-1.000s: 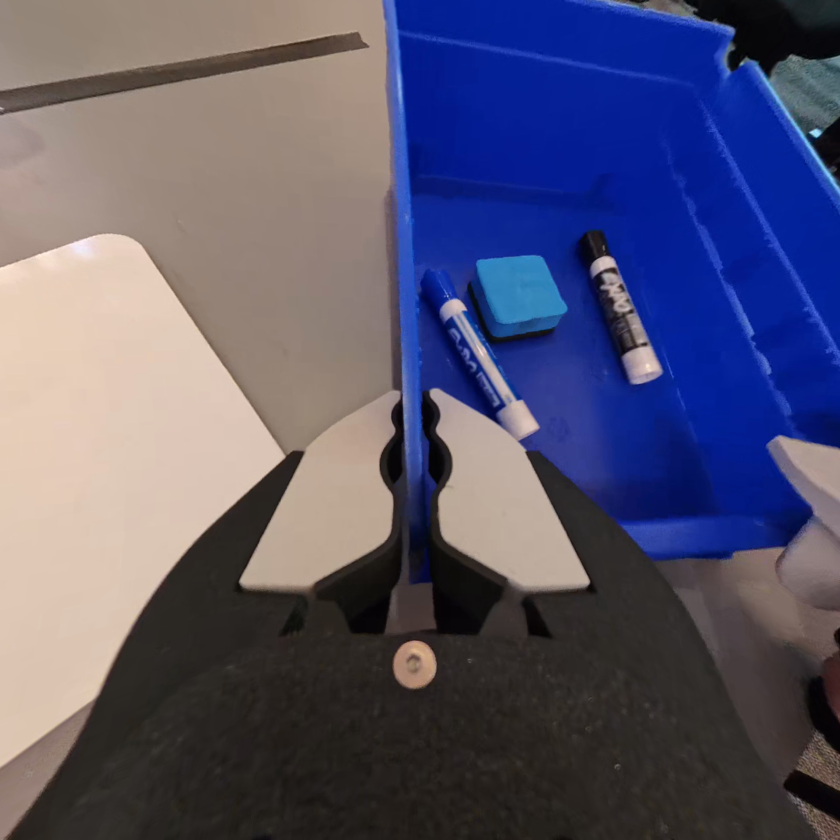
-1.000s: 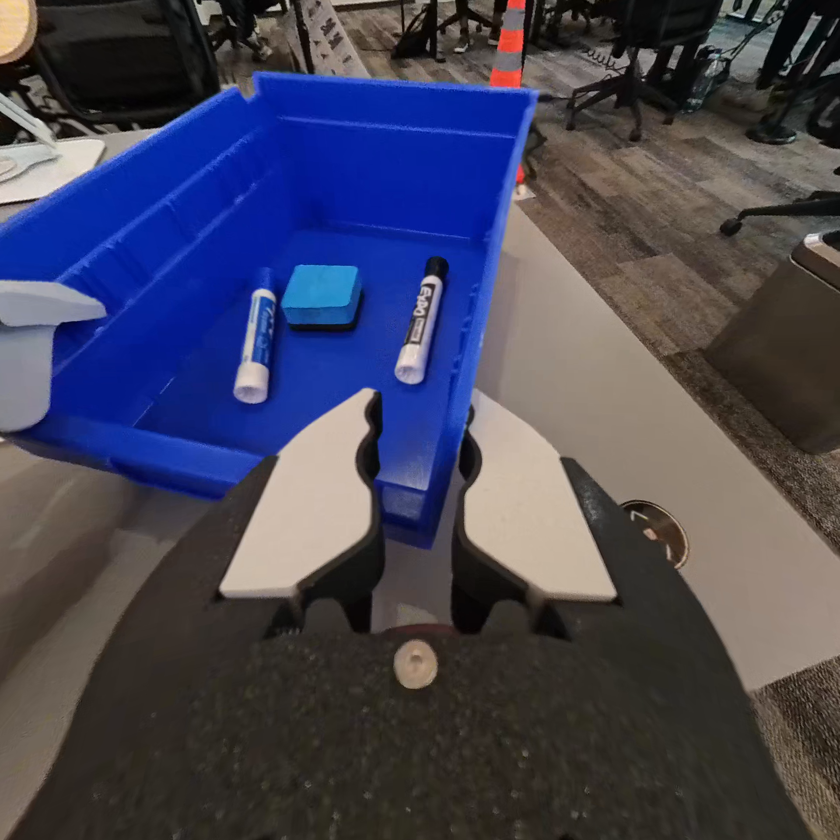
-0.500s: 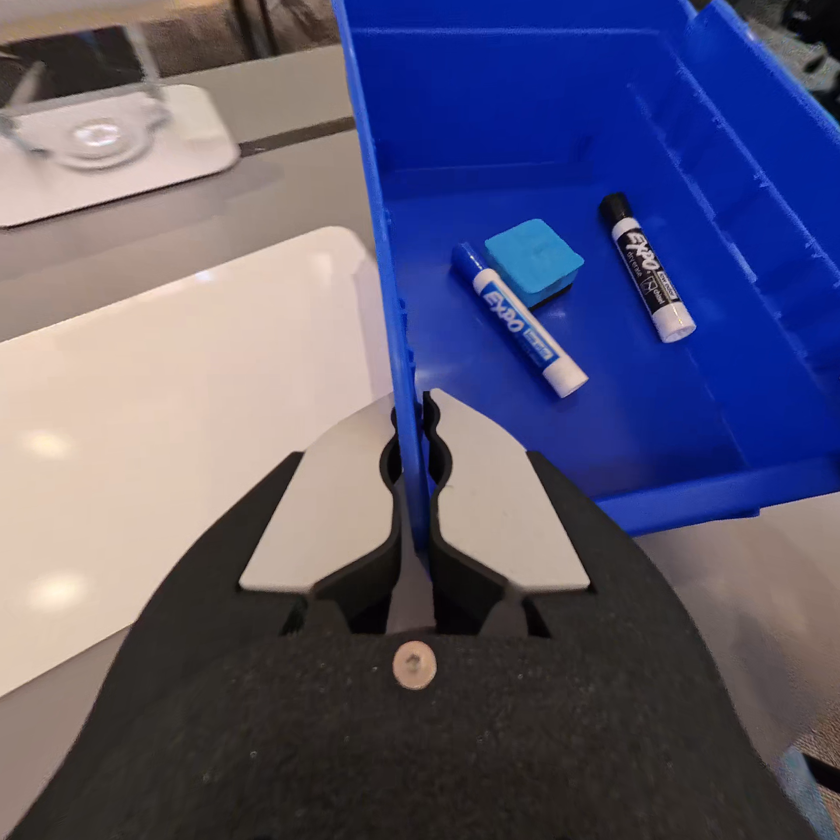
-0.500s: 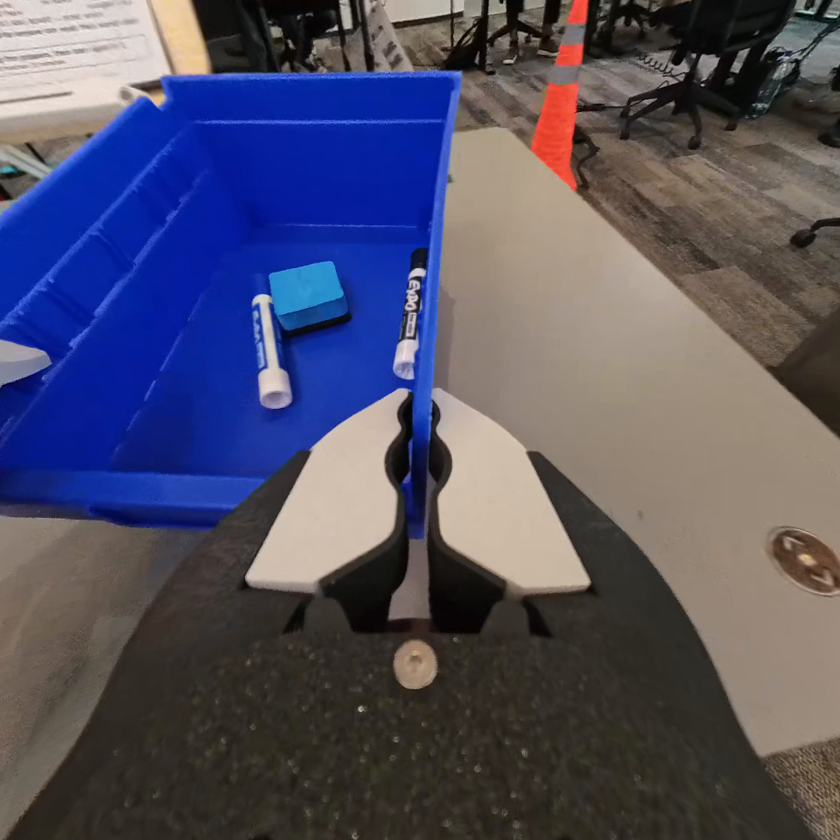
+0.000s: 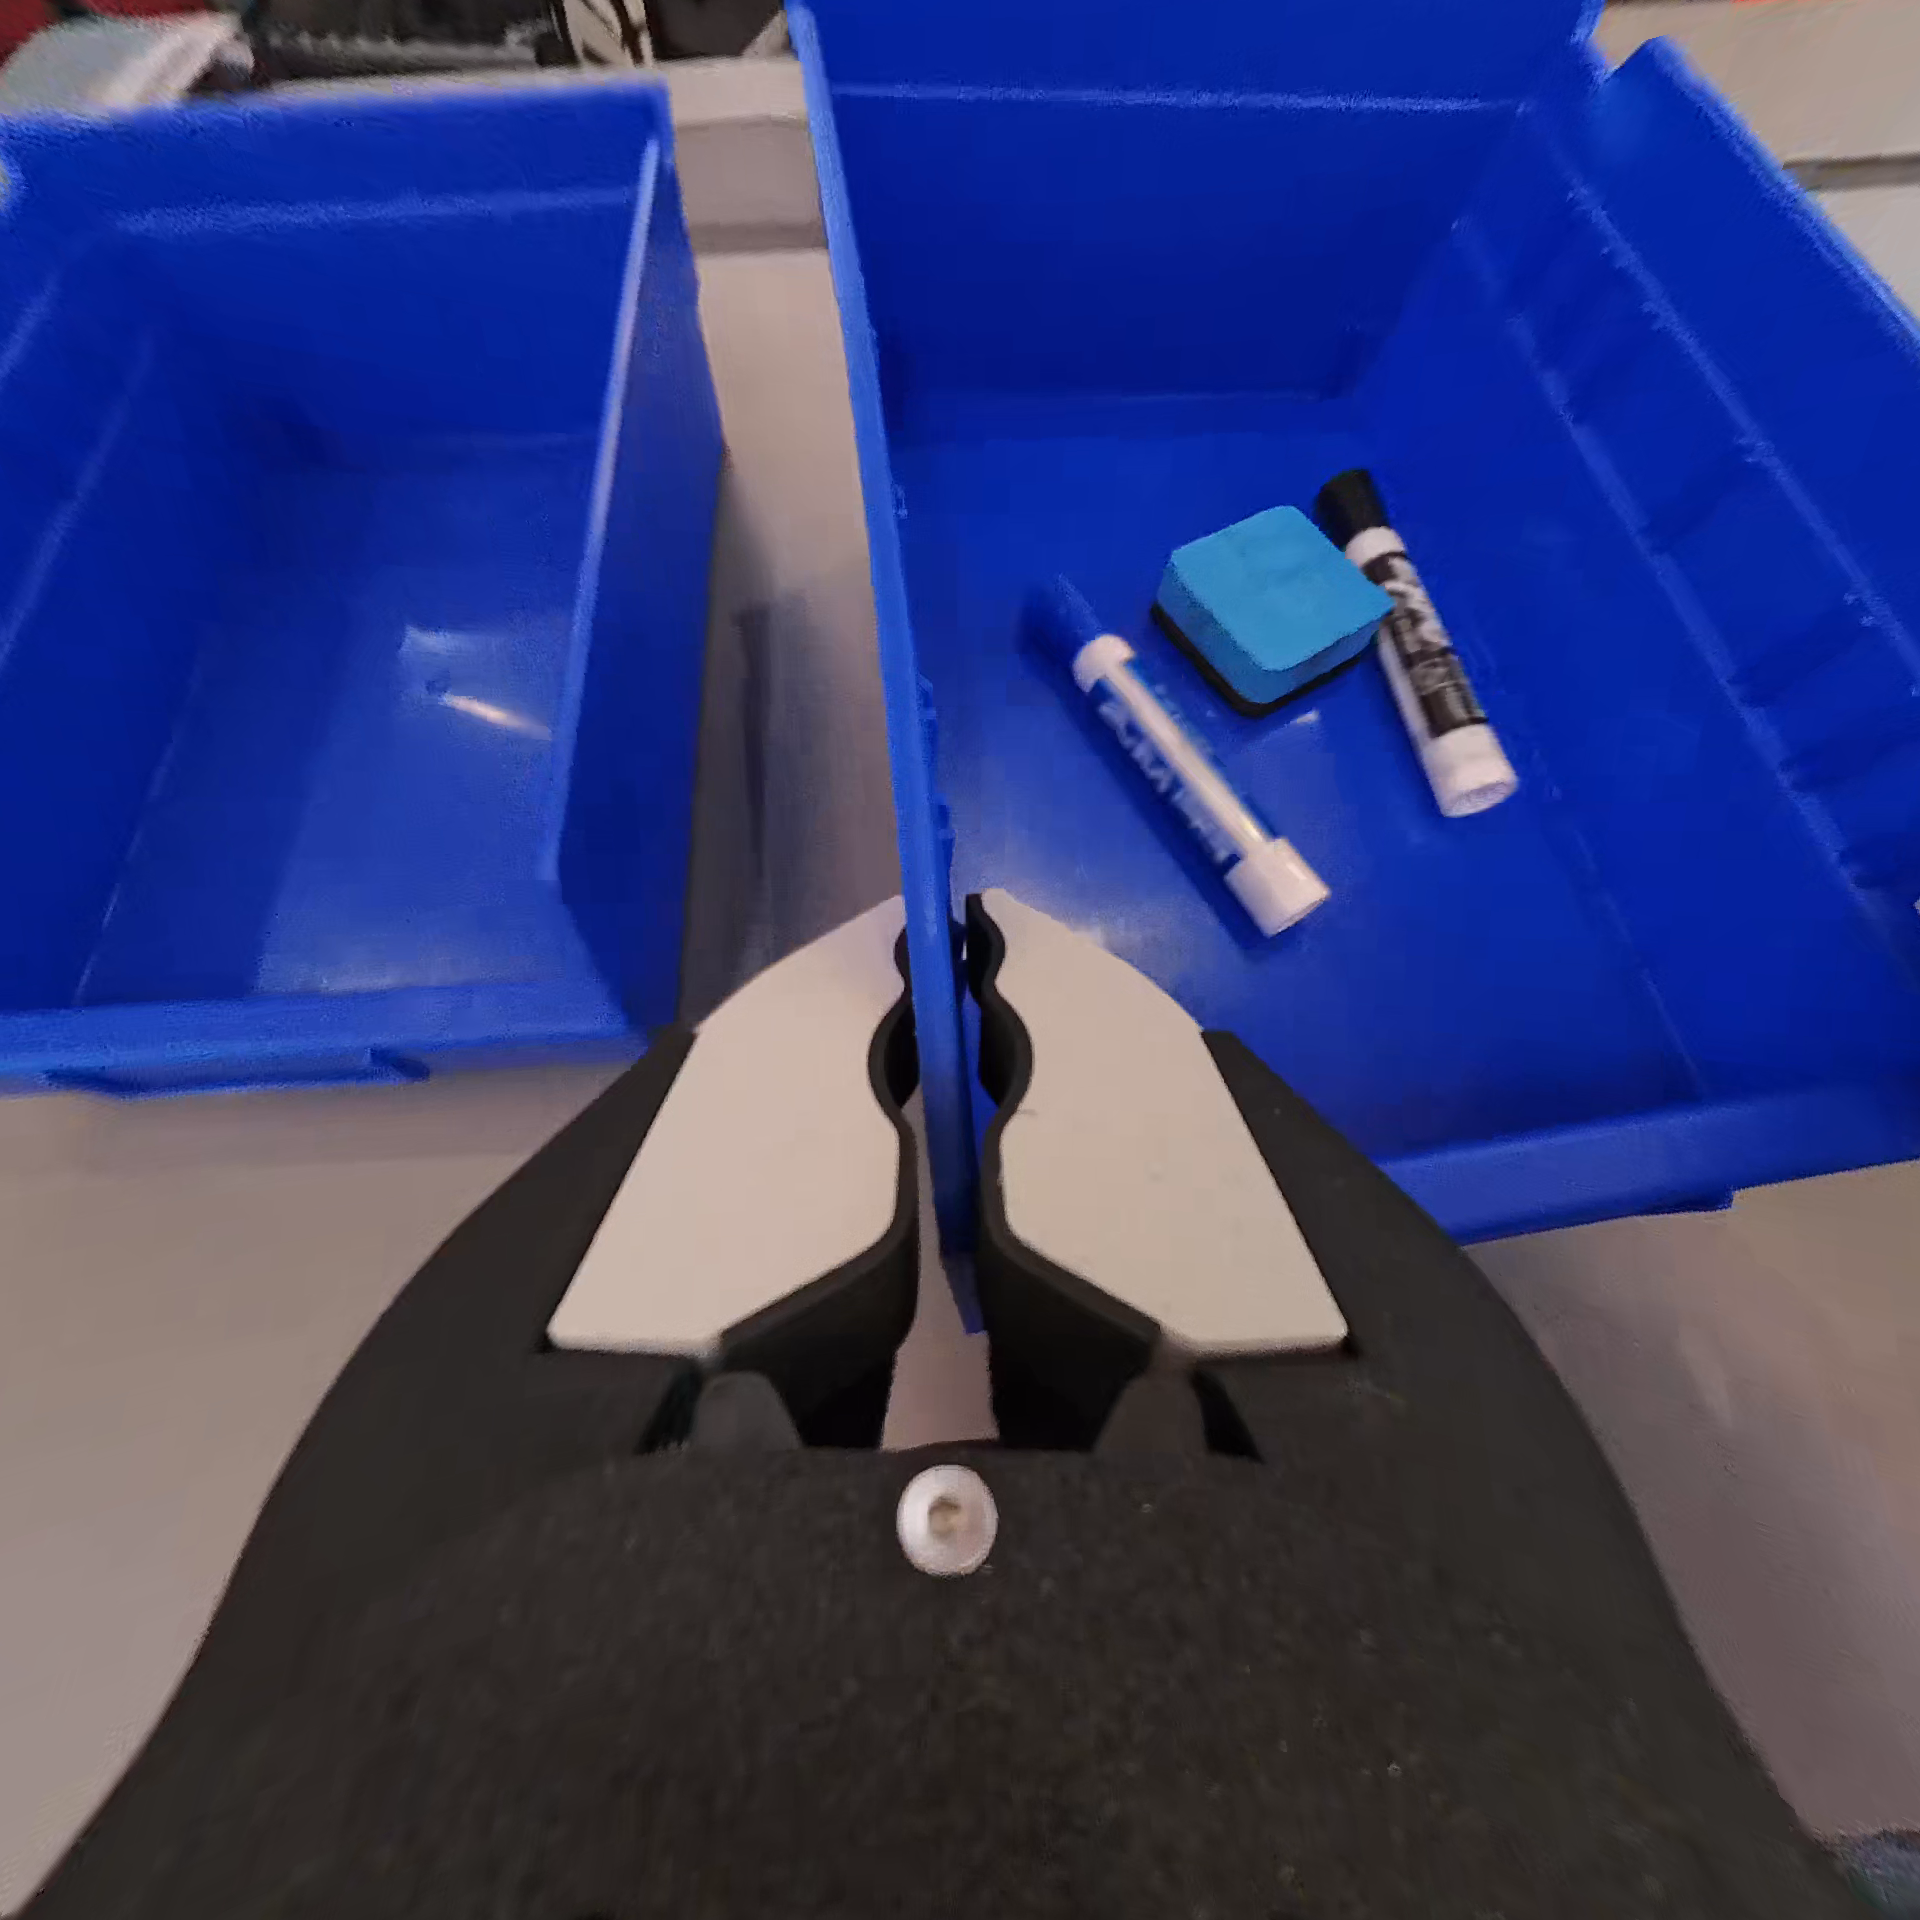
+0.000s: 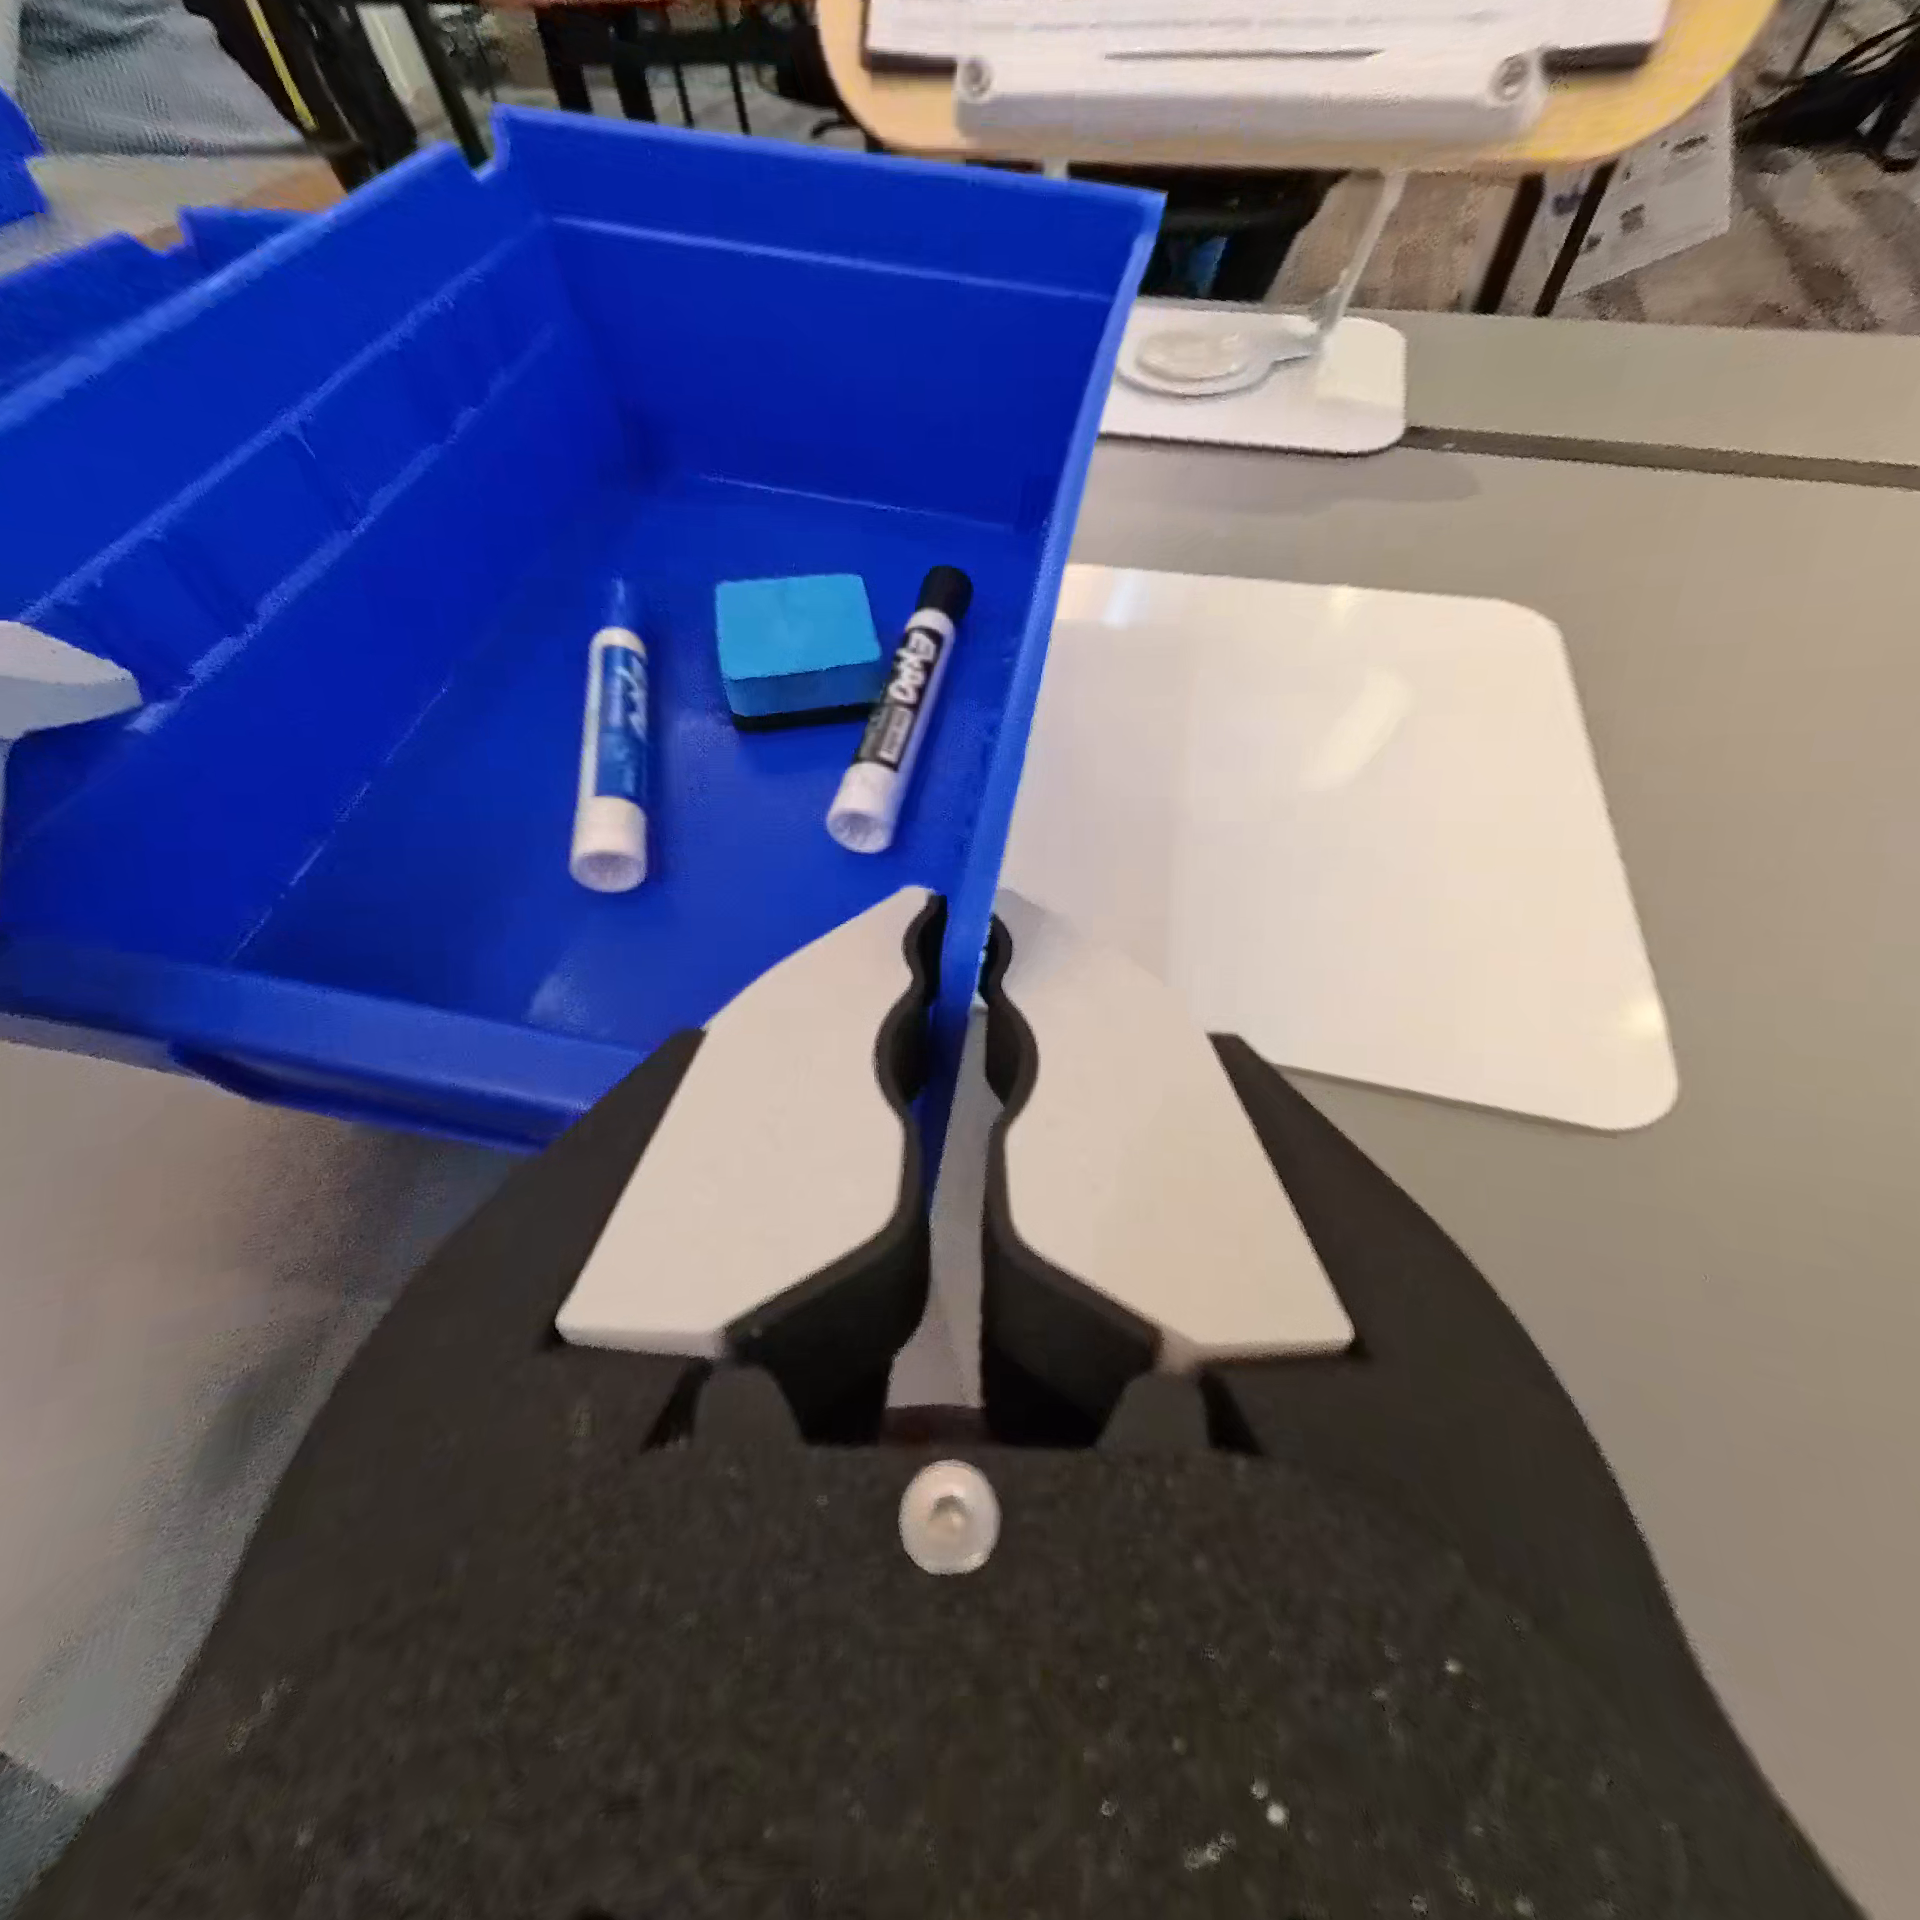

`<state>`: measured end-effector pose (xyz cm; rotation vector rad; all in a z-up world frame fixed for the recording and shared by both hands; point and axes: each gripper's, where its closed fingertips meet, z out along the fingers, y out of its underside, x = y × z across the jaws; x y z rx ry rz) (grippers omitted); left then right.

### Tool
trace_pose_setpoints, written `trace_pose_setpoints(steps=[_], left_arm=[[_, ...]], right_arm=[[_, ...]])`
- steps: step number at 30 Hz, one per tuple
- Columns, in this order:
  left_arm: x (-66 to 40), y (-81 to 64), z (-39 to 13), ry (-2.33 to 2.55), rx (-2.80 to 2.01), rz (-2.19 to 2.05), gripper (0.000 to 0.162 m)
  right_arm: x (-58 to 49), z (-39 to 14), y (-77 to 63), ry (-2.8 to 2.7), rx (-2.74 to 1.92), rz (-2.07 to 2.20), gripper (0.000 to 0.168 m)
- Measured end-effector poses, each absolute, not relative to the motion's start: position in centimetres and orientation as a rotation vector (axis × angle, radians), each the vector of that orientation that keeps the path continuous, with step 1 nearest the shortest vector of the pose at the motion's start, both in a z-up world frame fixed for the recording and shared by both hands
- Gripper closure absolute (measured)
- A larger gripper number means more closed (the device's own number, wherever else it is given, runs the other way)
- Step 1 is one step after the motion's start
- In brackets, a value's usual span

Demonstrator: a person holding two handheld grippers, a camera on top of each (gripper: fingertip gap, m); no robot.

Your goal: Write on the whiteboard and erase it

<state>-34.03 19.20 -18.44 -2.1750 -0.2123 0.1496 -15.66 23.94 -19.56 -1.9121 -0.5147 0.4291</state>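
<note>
Clamping the left side wall of the blue plastic bin [image 5: 1195, 260], the left gripper [image 5: 940, 914] has both grey fingers pressed flat vs. the thin wall, one inside the bin, one outside. Right gripper [image 6: 961, 914] does the same on the opposite side wall, near the front corner, fingers pinched tight on the plastic w/ the wall edge running up btwn them.

Inside the bin, on its floor: blue-capped white dry-erase marker [image 5: 1174, 764], cap end pointing to the far wall; light-blue foam eraser block w/ black felt base [image 5: 1273, 608] just beside it; black-capped white dry-erase marker [image 5: 1418, 665] on the eraser's other side, touching or nearly touching it, can't tell which. All three lie roughly mid-floor, markers flat and slightly angled.

White rounded-corner whiteboard [image 6: 1351, 842] lies flat on the grey tabletop [image 6: 1714, 1351], just beside the bin's right wall, surface blank and glossy. In the right wrist view the far tip of the left gripper shows at the frame's left edge, on the bin's other wall.

Second blue plastic bin [image 5: 312, 582] sits left of the held one, a strip of table btwn them. White flat base w/ clear stand [image 6: 1257, 384] is behind the whiteboard, at the table's far side.
</note>
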Motion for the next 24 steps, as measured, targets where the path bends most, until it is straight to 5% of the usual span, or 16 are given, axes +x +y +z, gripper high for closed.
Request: trace_pose_setpoints(steps=[7,9,11,12,18,24], left_arm=[[-35.0,18.1,-22.0,-0.254,-2.173,0.066,0.152],[-33.8,18.3,-22.0,-0.200,-2.178,-0.026,0.131],[-32.3,17.4,-21.4,-0.175,-2.185,-0.183,0.085],[-31.6,16.6,-20.5,-0.153,-2.163,-0.270,0.079],[-36.3,11.7,-15.1,-0.163,-2.008,-0.519,0.084],[-56.8,13.2,-14.7,-0.331,-2.055,0.205,0.084]], right_arm=[[-17.2,-21.6,23.7,-0.600,-1.910,0.422,0.163],[-17.2,-21.5,23.9,-0.640,-1.895,0.475,0.158],[-16.7,-21.1,23.5,-0.686,-1.888,0.565,0.128],[-16.1,-20.7,23.1,-0.706,-1.872,0.613,0.124],[-11.9,-18.5,18.4,-0.798,-1.683,0.963,0.119],[-11.0,-17.2,15.4,-0.831,-1.600,1.125,0.125]])
